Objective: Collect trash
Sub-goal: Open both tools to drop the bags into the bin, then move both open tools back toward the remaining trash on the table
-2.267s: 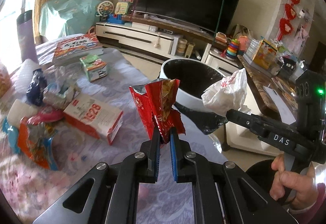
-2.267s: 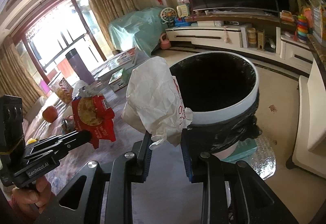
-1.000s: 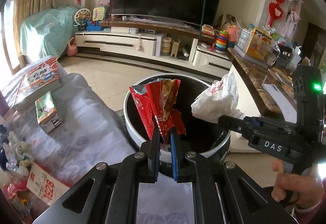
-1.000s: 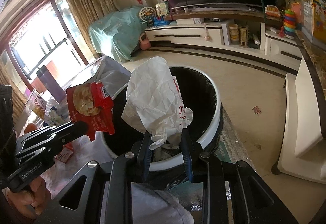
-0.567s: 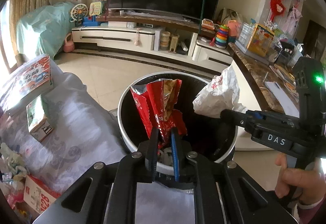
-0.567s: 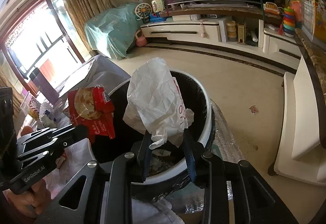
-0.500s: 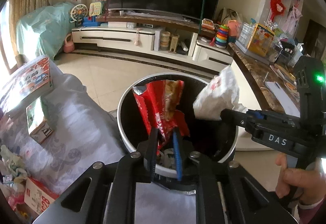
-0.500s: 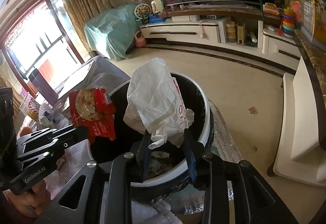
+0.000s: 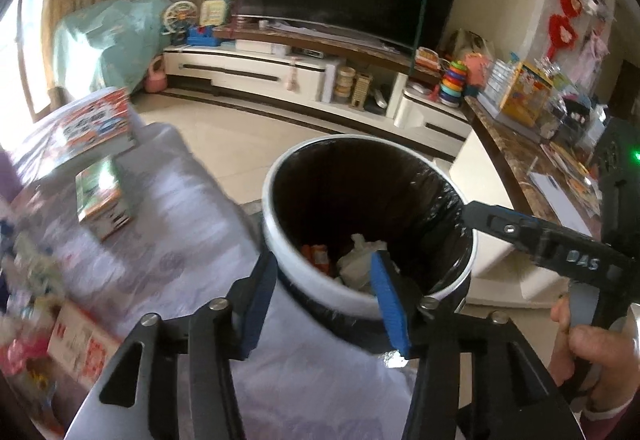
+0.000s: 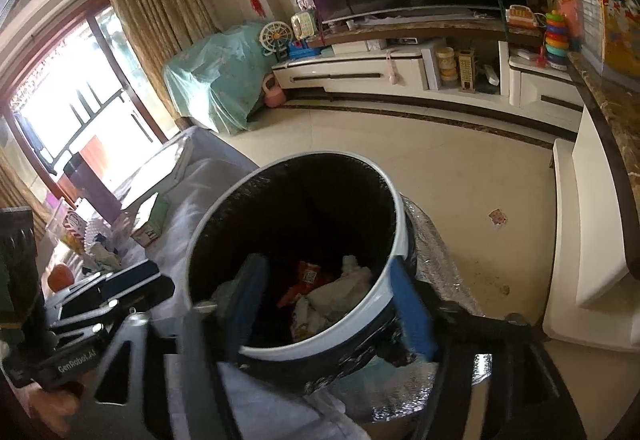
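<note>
The red wrapper [image 10: 306, 276] and the crumpled white paper [image 10: 340, 290] lie at the bottom of the black-lined bin [image 9: 320, 294], below and between the tips of both tongs. The left tongs [image 9: 324, 304] and right tongs [image 10: 332, 300] have just been opening over the bin; both stand released, with nothing between their pads.

A likely risk is that a lowered tip snags the loose liner or knocks the white rim, tipping the bin beside the worktop [image 9: 172, 240]. More litter remains on the worktop to the left of the left tongs, so pulling back carelessly could sweep it off.

Only the left wrist view shows the green carton [image 9: 102, 200] and the hand [image 9: 596, 356] holding the right tool. Only the right wrist view shows the silver foil sheet [image 10: 436, 252] beside the bin.
</note>
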The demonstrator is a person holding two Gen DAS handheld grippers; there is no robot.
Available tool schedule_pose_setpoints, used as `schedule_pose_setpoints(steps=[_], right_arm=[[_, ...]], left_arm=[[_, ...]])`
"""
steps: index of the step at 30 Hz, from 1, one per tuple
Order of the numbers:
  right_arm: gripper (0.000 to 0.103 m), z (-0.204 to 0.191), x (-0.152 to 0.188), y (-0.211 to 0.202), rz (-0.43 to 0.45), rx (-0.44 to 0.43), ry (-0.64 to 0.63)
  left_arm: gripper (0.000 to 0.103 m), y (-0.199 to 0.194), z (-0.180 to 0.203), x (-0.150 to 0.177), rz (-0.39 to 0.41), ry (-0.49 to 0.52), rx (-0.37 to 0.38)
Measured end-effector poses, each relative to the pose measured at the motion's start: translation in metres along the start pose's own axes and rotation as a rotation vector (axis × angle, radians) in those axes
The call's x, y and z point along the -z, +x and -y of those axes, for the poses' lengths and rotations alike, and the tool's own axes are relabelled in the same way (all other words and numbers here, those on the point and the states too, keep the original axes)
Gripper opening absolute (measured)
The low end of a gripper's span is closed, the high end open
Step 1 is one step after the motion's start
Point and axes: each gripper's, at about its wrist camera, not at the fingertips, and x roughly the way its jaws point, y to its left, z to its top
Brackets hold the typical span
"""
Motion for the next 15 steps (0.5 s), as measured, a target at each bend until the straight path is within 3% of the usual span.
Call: schedule_pose_setpoints(steps=[1, 4, 15], right_arm=[[0.085, -0.003, 0.002, -0.003, 0.007, -0.005, 0.001], [0.091, -0.013, 0.006, -0.009, 0.024, -0.021, -0.001], [0.095, -0.054, 0.036, -0.019, 0.013, -0.116, -0.025]], left_arm=[[0.049, -0.005, -0.001, 0.005, 0.008, -0.004, -0.007], [0.053, -0.019, -0.007, 0.021, 0.026, -0.027, -0.013], [0.056, -0.076, -0.024, 0.084, 0.06, -0.117, -0.067]])
